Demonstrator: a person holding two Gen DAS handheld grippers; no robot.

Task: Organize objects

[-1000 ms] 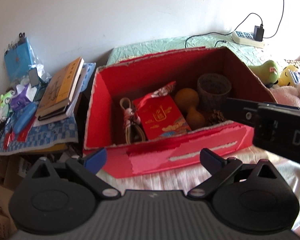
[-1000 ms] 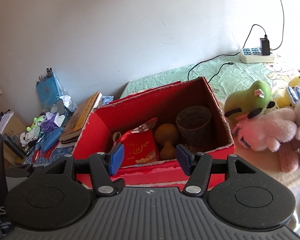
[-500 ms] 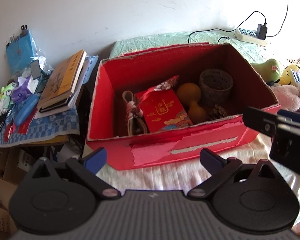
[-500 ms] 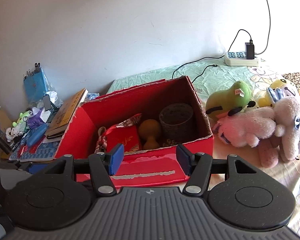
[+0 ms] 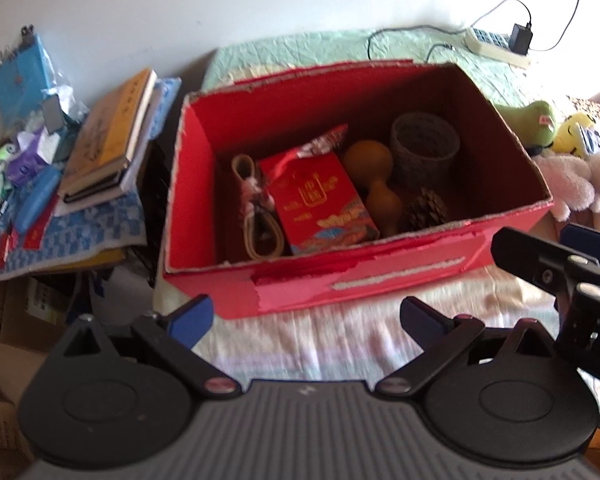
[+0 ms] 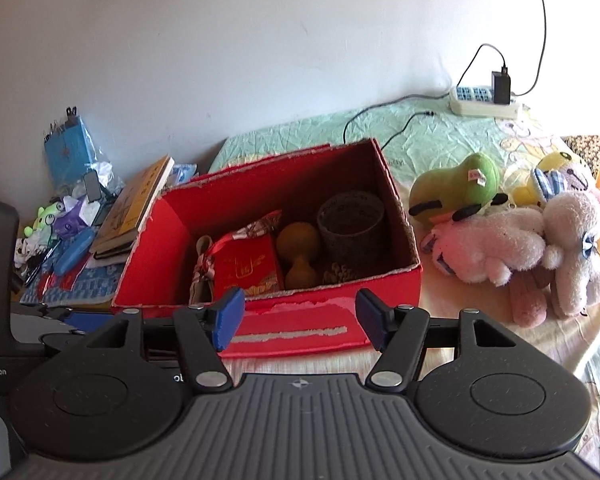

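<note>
Right gripper (image 6: pixel 300 316): jaws opening, nothing between them, poised just short of the near wall of the red box (image 6: pixel 300 332). Left gripper (image 5: pixel 306 320): jaws spread wide, likewise empty, before the same wall (toward its left end).

Inside the box, left to right: a coiled strap (image 5: pixel 256 208), a red gift packet (image 5: pixel 320 204) with gold characters too blurred to read, a tan gourd (image 5: pixel 374 178), a pine cone (image 5: pixel 426 206) and a woven cup (image 5: pixel 424 148) at the far right.

Right of the box on the bed lie plush toys: green (image 6: pixel 458 188), pink (image 6: pixel 496 248), yellow (image 6: pixel 556 176). A stack of books (image 6: pixel 134 212) sits to the left; the cover lettering is illegible. A power strip (image 6: pixel 484 100) lies far right.

Judgement: between items, with neither claw loaded. The toys appear the likeliest remaining work; the next move calls for swinging the right gripper rightward over the nearest toy and closing on its soft bulk.

Legible writing: only "AS" on the device casing at the left edge of the right view.
</note>
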